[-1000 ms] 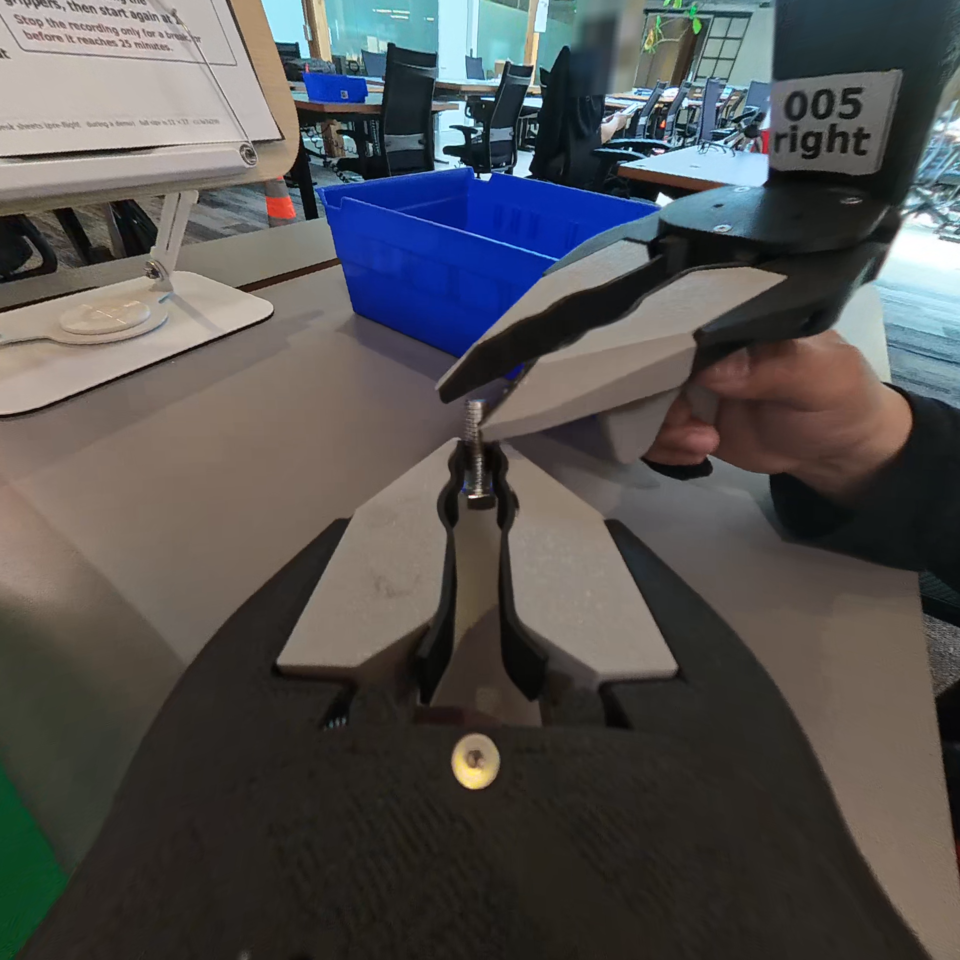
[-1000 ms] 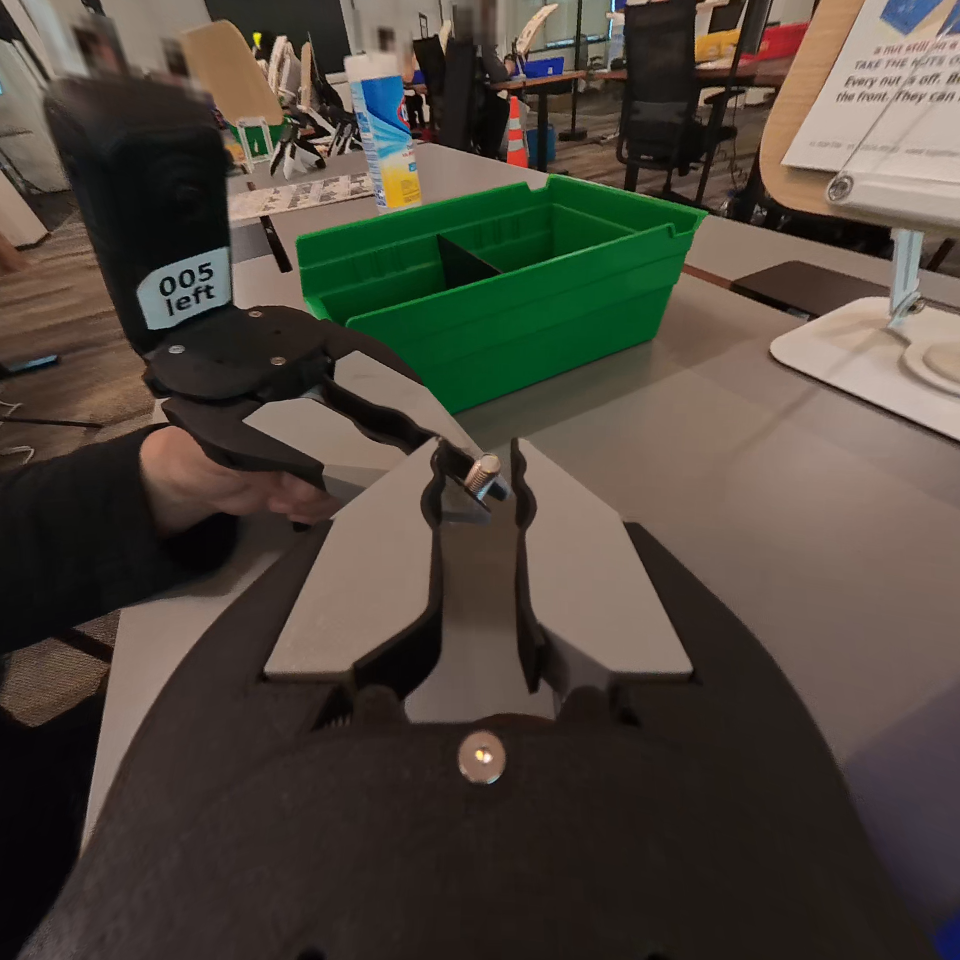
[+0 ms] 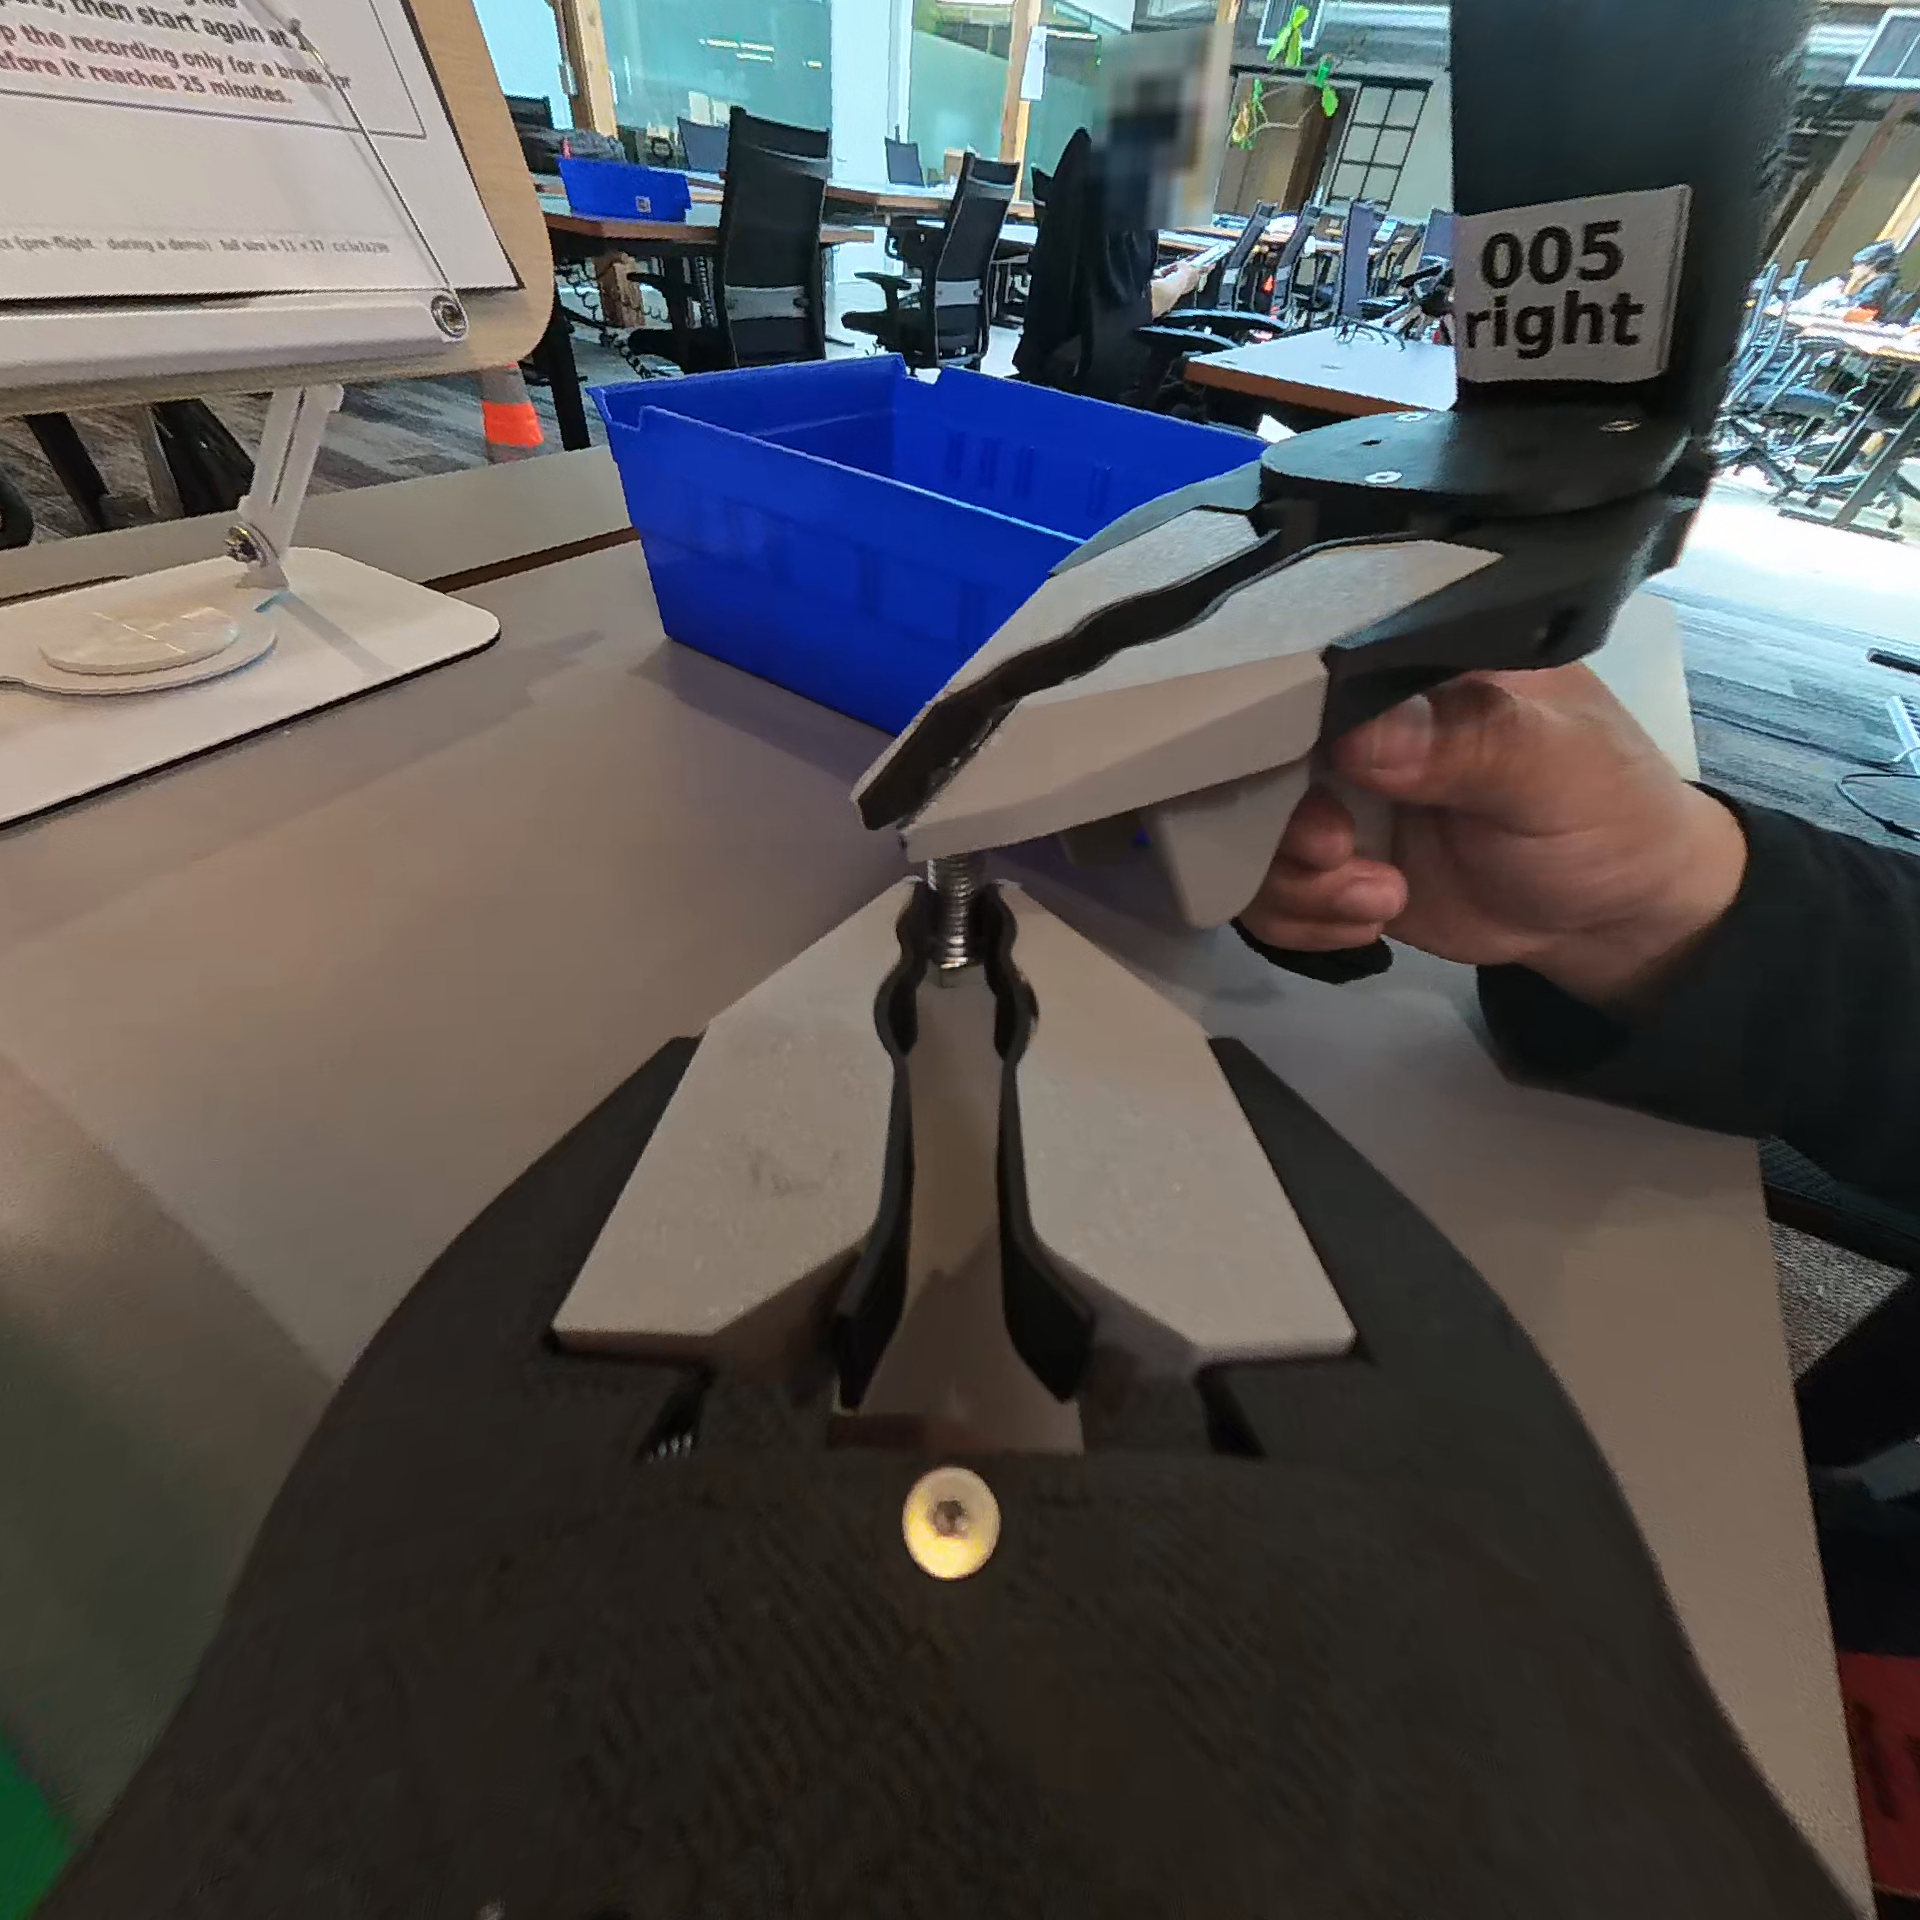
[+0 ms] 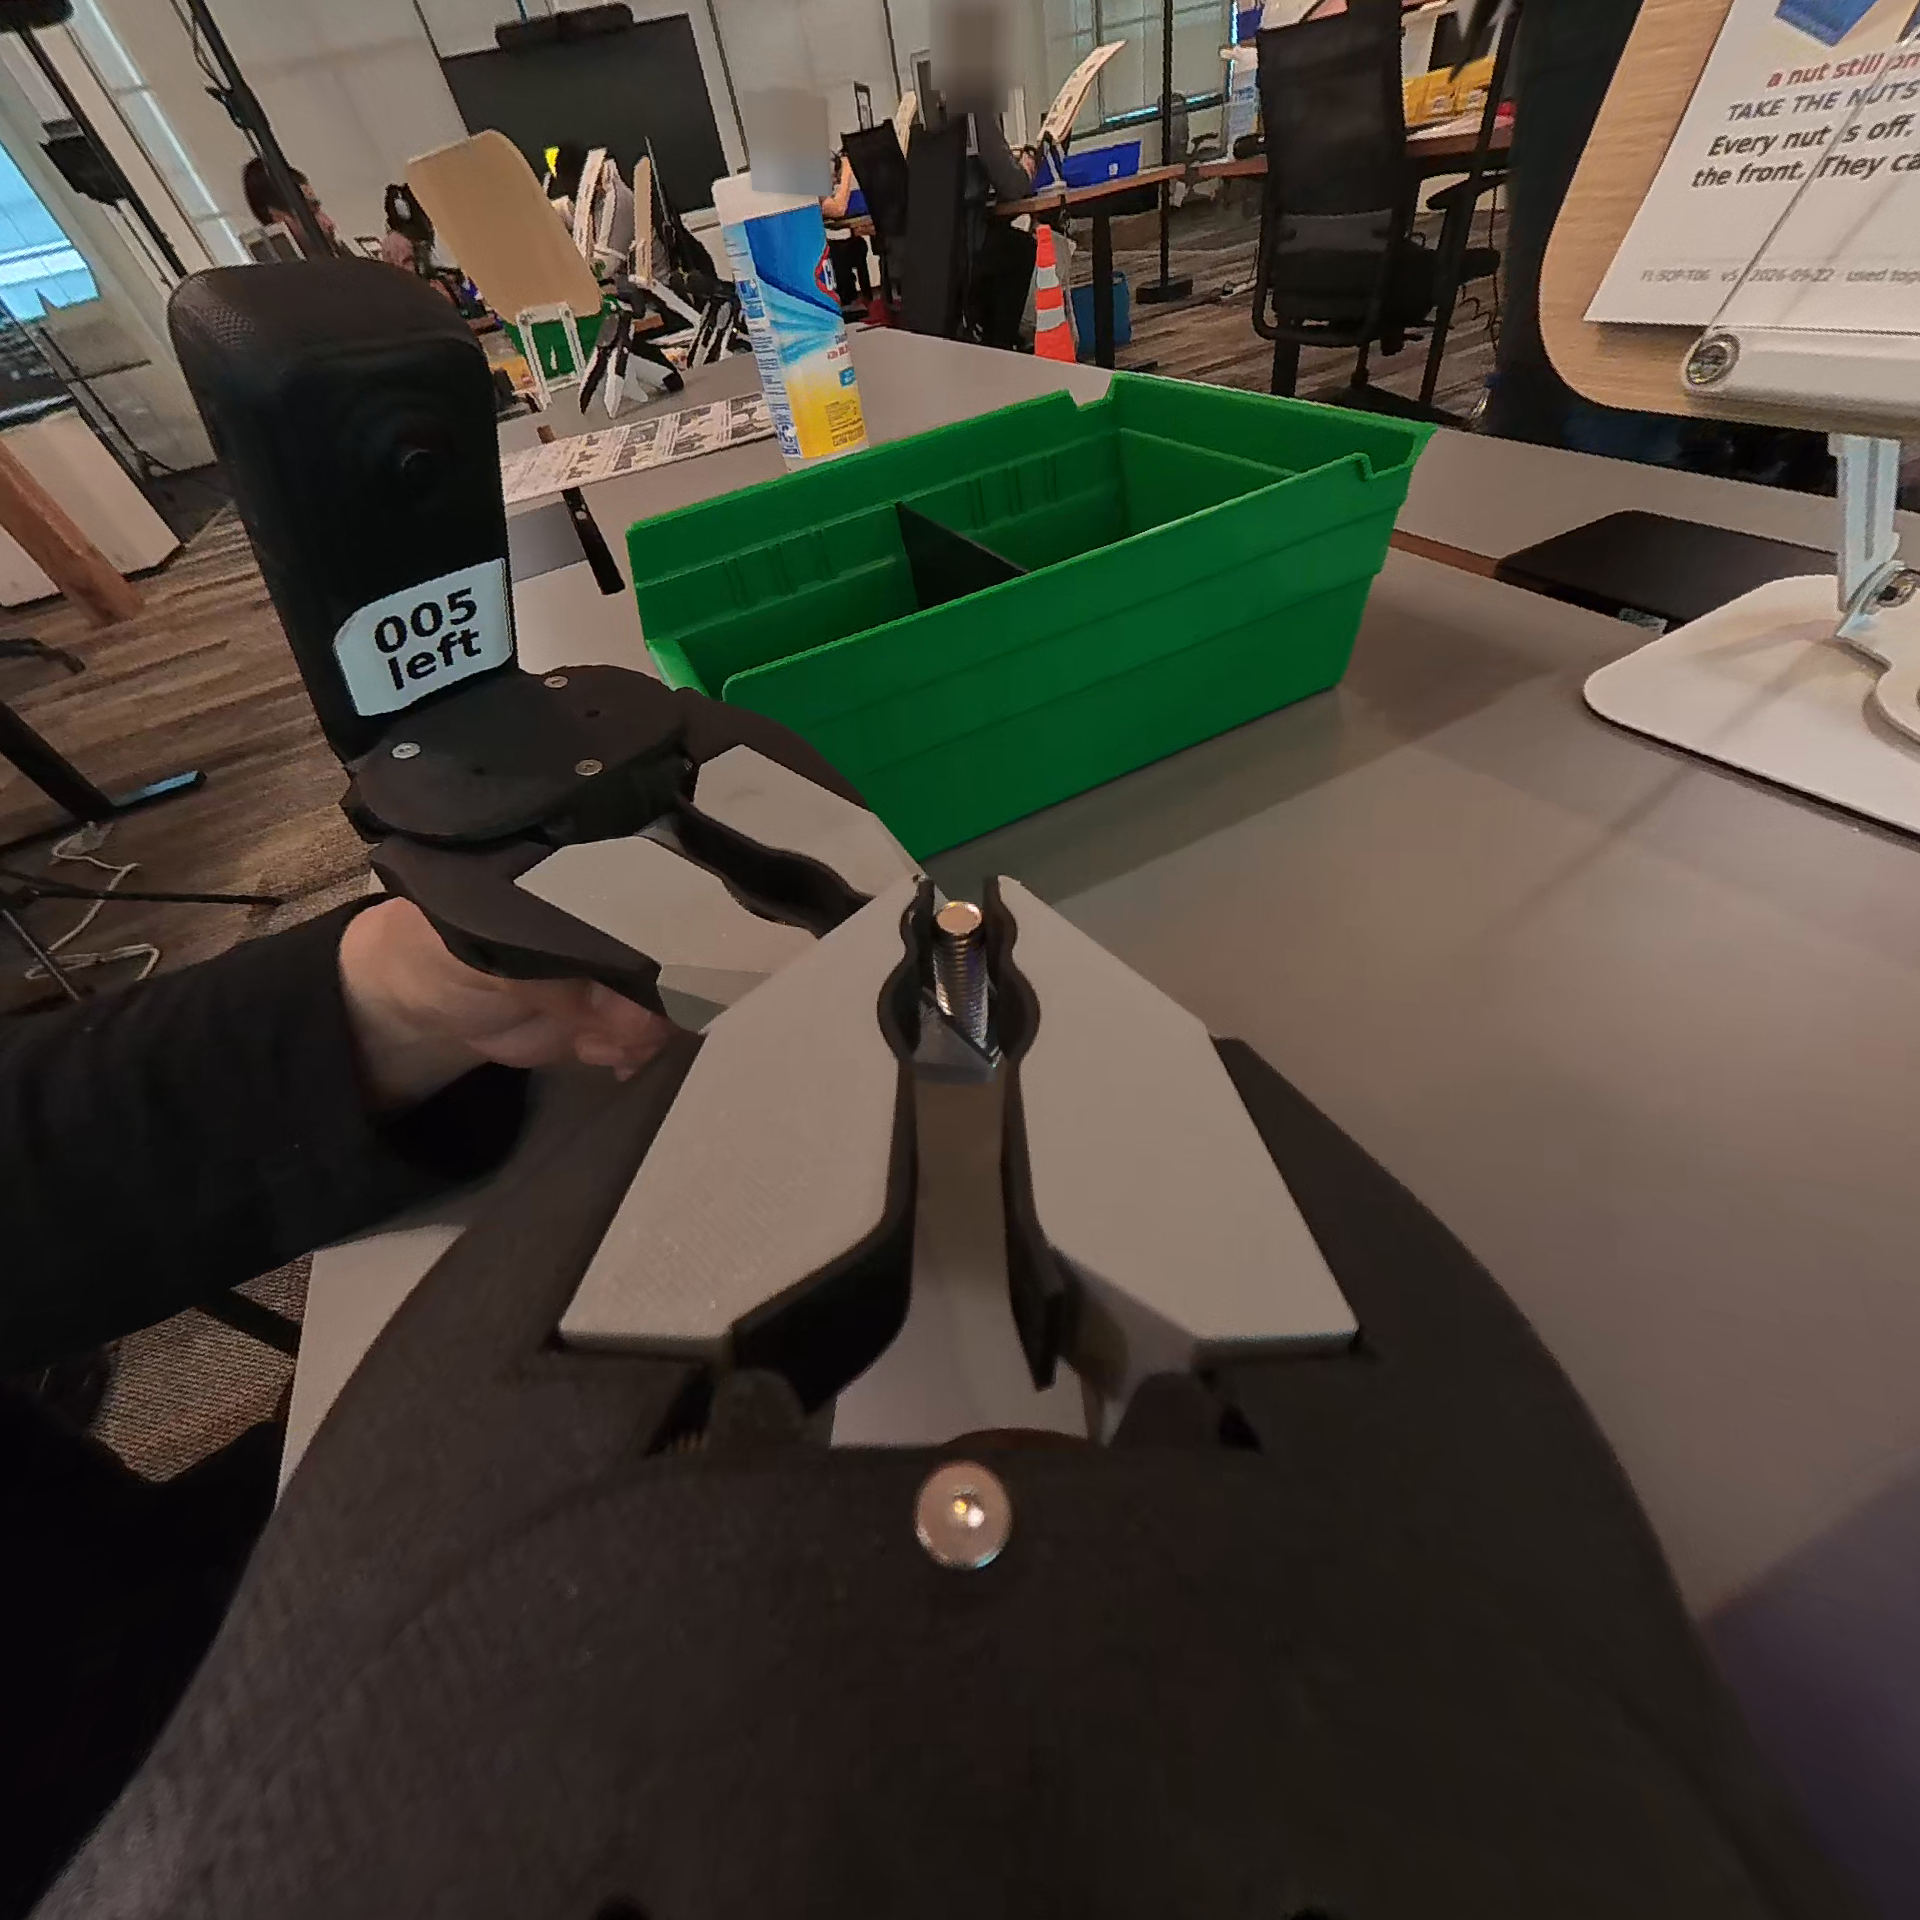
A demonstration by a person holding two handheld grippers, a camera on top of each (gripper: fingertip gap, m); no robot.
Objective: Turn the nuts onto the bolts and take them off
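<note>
L gripper [image 3: 951, 940] is nearly closed, tips pinching the bolt [image 3: 948, 920] low on its shank, just above the head, so the threaded end stands up free. That looks like the anchor: hold the bolt steady while the other tool works the thread.

R gripper [image 4: 958, 971] sits above, tips straddling the same bolt. In R wrist view the jaws are drawn in close around the shank, w/ the flat bolt end poking up between the tips. Whether they actually clamp the thread, or a nut, I can't tell. No nut is clearly visible in either view; the metal piece at the bottom of the shank [image 4: 951, 1049] could be head or nut. In L wrist view R gripper comes in from the right, angled down across the bolt top, roughly crosswise to L gripper. My guess: that angle lets one wrist twist w/out the tools' bodies colliding.

Bolt is held in air above the grey table [image 3: 416, 935], not resting on it.

Room: blue bin [image 3: 862, 540] stands beyond the grippers in L view, near R gripper's far side; green bin [image 4: 1039, 665] w/ a black divider is beyond in R view, close behind L gripper. White stand base [image 3: 208, 644] is well off to the side. Table near the person is bare, so rotating toward the body looks freest; swinging outward risks the bin walls.
</note>
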